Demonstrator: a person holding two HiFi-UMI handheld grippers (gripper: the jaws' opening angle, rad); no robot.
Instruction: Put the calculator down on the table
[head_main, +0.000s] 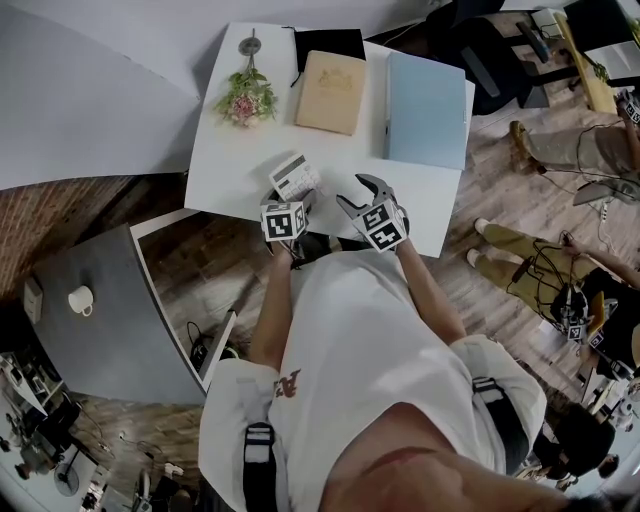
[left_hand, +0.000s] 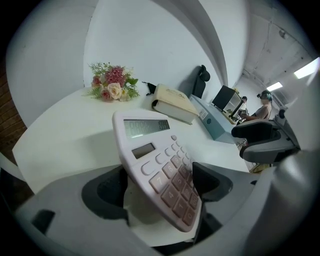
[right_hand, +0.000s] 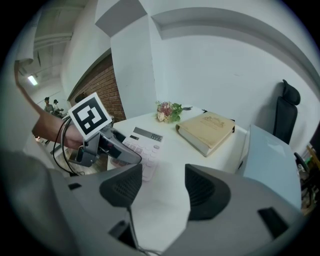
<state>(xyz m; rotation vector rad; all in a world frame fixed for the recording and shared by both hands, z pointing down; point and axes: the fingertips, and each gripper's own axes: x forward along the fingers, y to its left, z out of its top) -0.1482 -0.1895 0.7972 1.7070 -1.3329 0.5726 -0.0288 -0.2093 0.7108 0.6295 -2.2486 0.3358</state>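
Note:
A pale pink calculator (head_main: 295, 178) lies near the front edge of the white table (head_main: 330, 165). In the left gripper view the calculator (left_hand: 160, 170) sits tilted between my left gripper's (left_hand: 160, 187) jaws. They stand wide, with a strip of table showing at the left pad (left_hand: 107, 192). From the head view the left gripper (head_main: 292, 198) is over the calculator's near end. In the right gripper view the calculator (right_hand: 145, 140) rests on the table under that gripper. My right gripper (right_hand: 160, 187) stands open and empty beside it, just right of it (head_main: 362, 197).
A tan book (head_main: 331, 92), a light blue folder (head_main: 427, 110) and a small bunch of flowers (head_main: 246, 100) lie farther back on the table. People sit on the floor at the right (head_main: 520, 260). A grey desk with a mug (head_main: 80, 300) stands at the left.

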